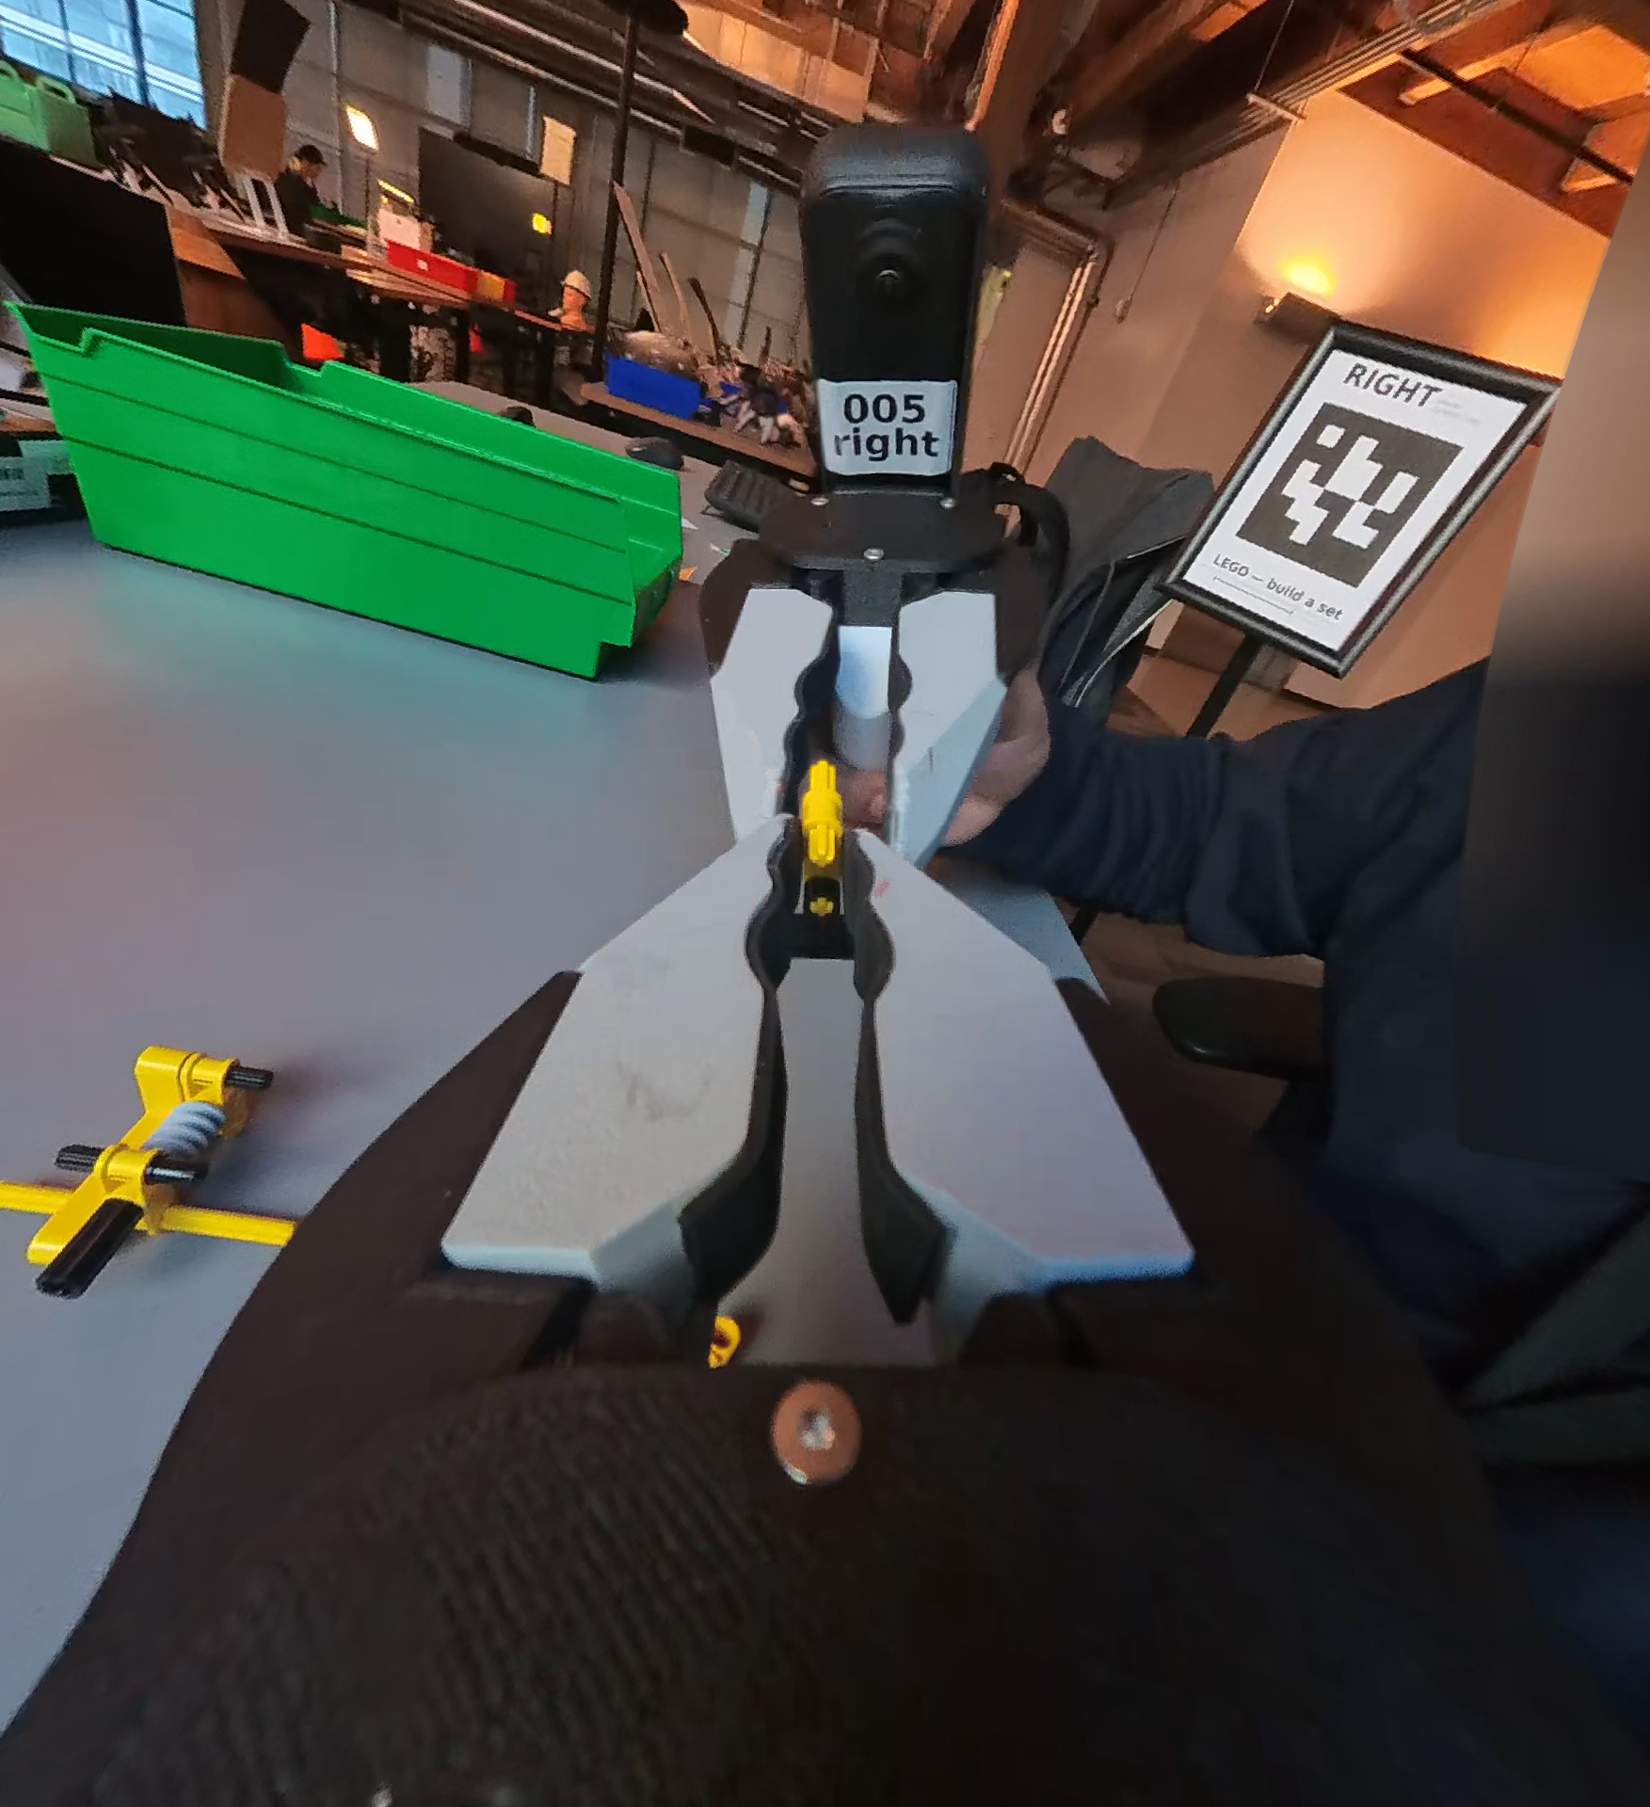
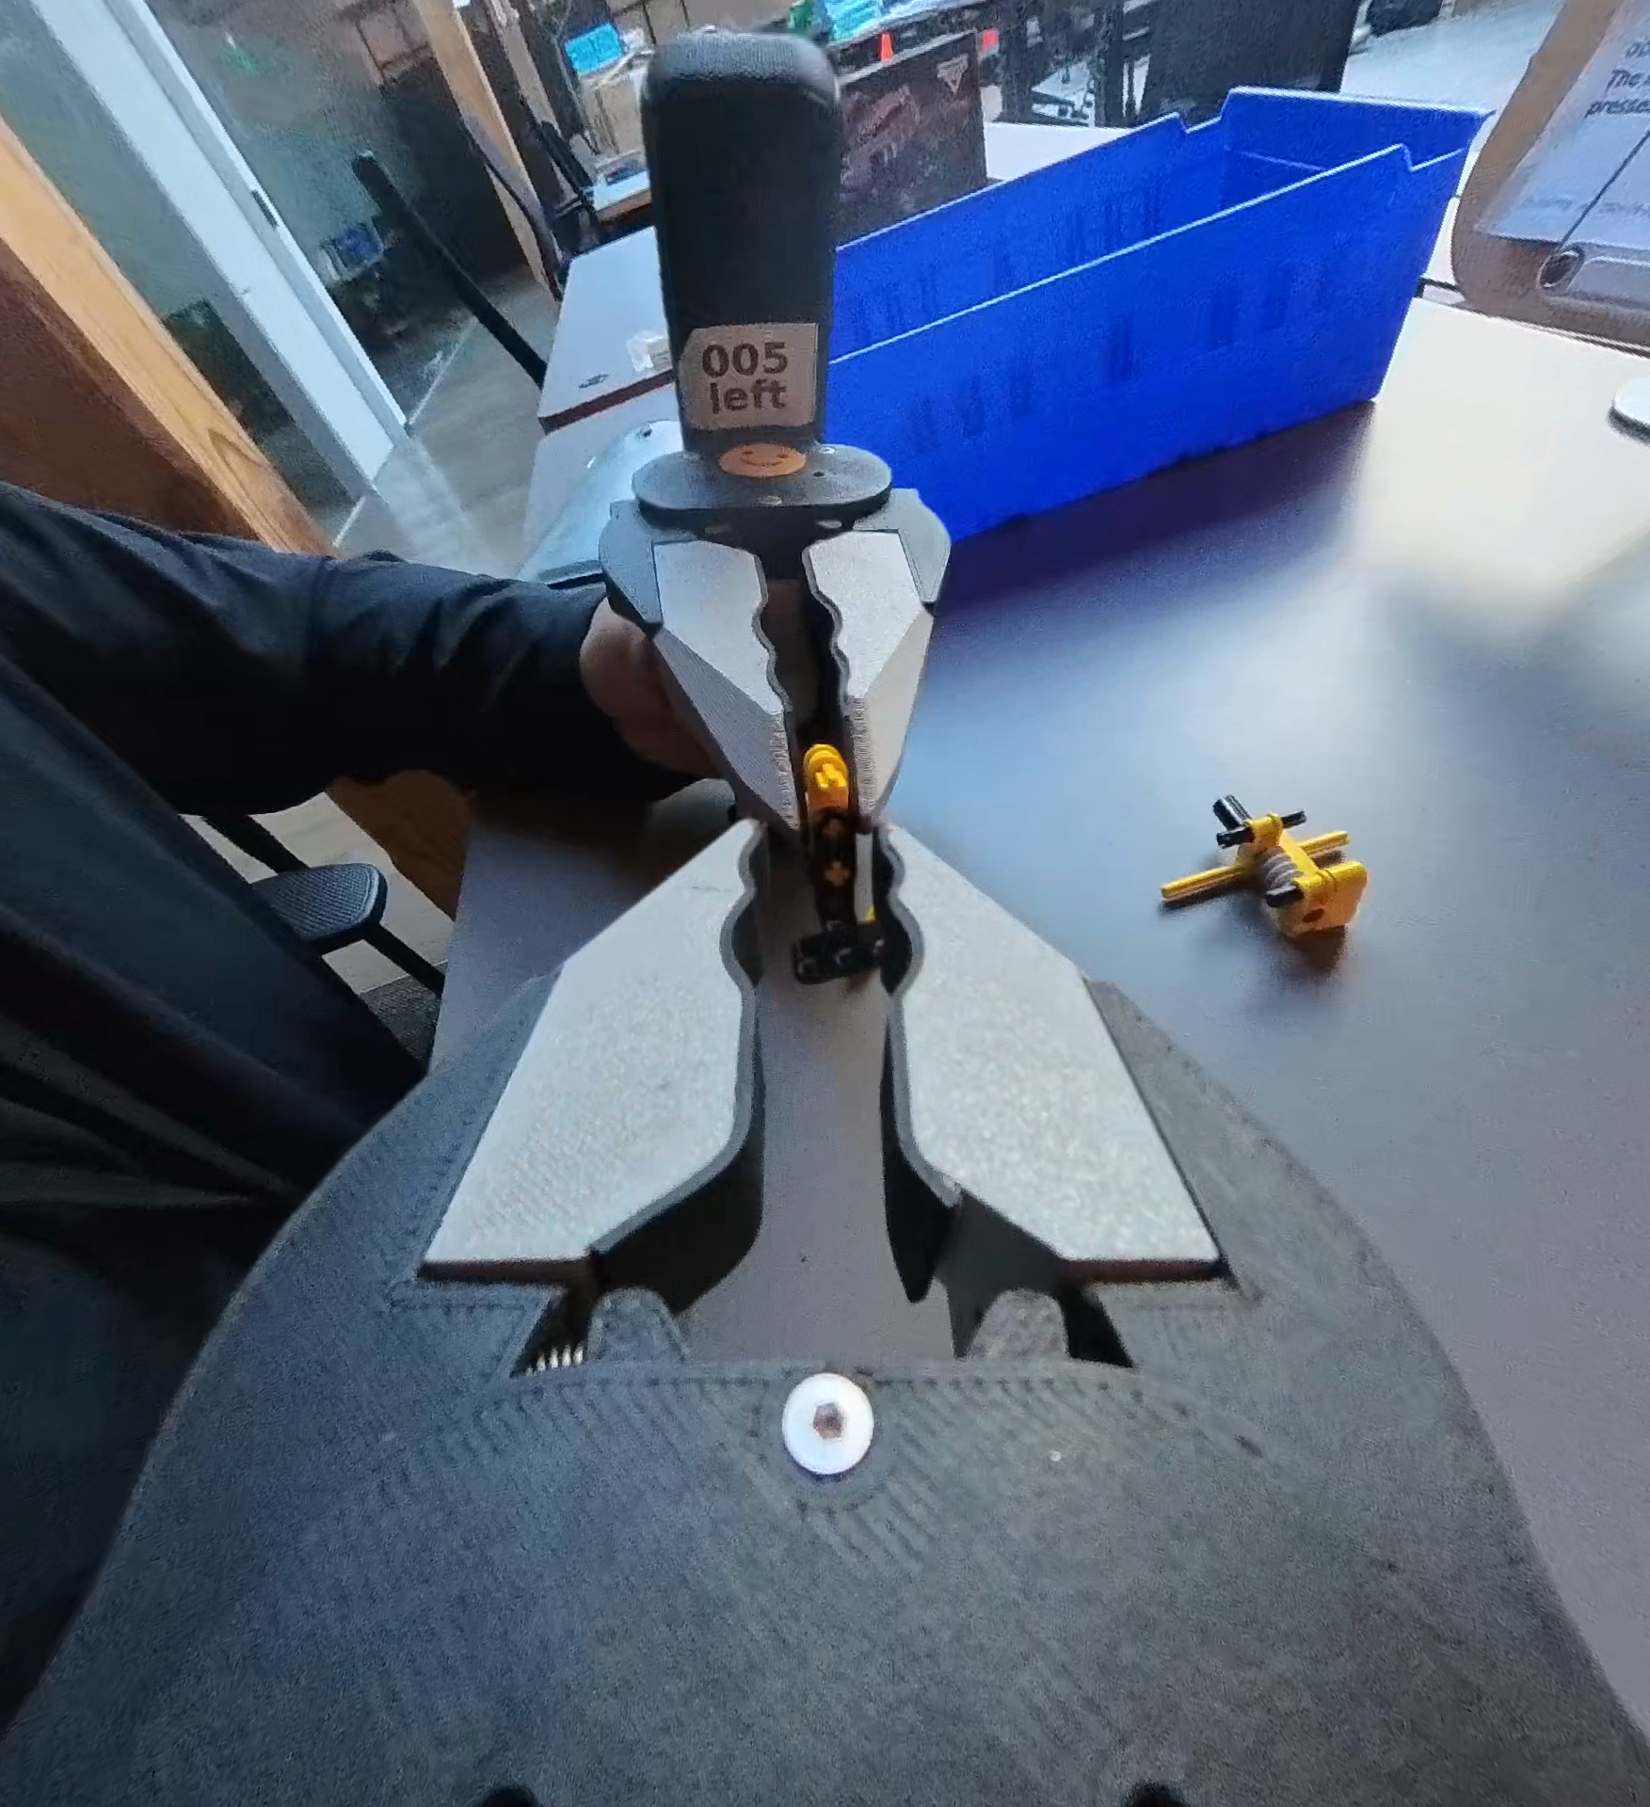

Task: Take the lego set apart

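A small lego piece, a yellow connector [image 1: 819,816] on a black beam [image 2: 835,880] with yellow pins, hangs above the table between my two grippers, which face each other tip to tip. My left gripper [image 1: 819,849] is shut on the yellow end; it also shows in the right wrist view [image 2: 825,797]. My right gripper [image 2: 821,843] is shut on the black beam; it also shows in the left wrist view [image 1: 840,797]. A detached lego sub-assembly [image 1: 136,1164], yellow with black axles and a grey worm gear, lies on the grey table [image 1: 312,831] and also shows in the right wrist view [image 2: 1280,875].
A green bin [image 1: 361,489] stands on the far side of the table in the left wrist view. A blue bin [image 2: 1143,293] stands behind the left gripper in the right wrist view. A framed sign [image 1: 1358,489] stands past the table edge. A small yellow part [image 1: 723,1340] shows under my left gripper.
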### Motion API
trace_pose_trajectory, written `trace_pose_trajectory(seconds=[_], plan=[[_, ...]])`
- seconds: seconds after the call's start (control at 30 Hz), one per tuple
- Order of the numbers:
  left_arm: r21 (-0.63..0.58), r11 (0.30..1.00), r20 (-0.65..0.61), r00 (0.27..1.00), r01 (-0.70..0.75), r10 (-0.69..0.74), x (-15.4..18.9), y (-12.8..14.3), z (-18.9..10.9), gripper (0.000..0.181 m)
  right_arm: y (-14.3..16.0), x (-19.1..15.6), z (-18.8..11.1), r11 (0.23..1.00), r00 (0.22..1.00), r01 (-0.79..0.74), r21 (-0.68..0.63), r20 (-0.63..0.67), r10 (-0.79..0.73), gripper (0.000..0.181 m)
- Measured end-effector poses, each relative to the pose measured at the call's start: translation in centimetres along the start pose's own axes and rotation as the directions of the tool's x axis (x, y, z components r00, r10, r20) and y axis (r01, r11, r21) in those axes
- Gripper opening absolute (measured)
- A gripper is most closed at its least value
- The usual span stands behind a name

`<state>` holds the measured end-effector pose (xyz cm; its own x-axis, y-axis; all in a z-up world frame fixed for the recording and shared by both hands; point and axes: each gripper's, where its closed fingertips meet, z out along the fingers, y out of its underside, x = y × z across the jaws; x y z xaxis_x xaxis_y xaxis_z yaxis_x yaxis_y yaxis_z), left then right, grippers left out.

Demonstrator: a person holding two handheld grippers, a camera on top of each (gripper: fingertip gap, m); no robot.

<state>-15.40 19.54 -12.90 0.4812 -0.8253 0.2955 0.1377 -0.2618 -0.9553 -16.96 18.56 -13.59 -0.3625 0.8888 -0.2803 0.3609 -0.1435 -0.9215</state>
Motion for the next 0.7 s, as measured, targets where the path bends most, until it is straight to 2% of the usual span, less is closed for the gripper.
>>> trace_pose_trajectory(seconds=[0.2,0.43,0.57,0.7], plan=[[0.026,0.999,0.016,0.999,0.029,-0.029,-0.6,-0.3,-0.4,0.005,-0.4,0.7,-1.0,0.997,0.999,-0.029,0.069,-0.019,0.030,0.005],[0.019,0.999,0.022,0.998,0.051,-0.052,-0.6,-0.2,-0.2,0.006,-0.3,0.7,-0.8,0.990,0.994,-0.107,0.093,0.033,0.104,0.004],[0.018,0.990,0.067,0.987,0.143,-0.144,-1.0,-0.2,0.0,0.005,-0.6,1.3,-1.2,0.978,0.987,-0.161,0.131,0.023,0.159,0.003],[-0.019,0.996,0.122,0.989,0.090,-0.087,-1.1,-0.2,0.3,0.006,-0.9,1.3,-1.7,0.969,0.984,-0.176,0.172,0.028,0.173,0.003]])
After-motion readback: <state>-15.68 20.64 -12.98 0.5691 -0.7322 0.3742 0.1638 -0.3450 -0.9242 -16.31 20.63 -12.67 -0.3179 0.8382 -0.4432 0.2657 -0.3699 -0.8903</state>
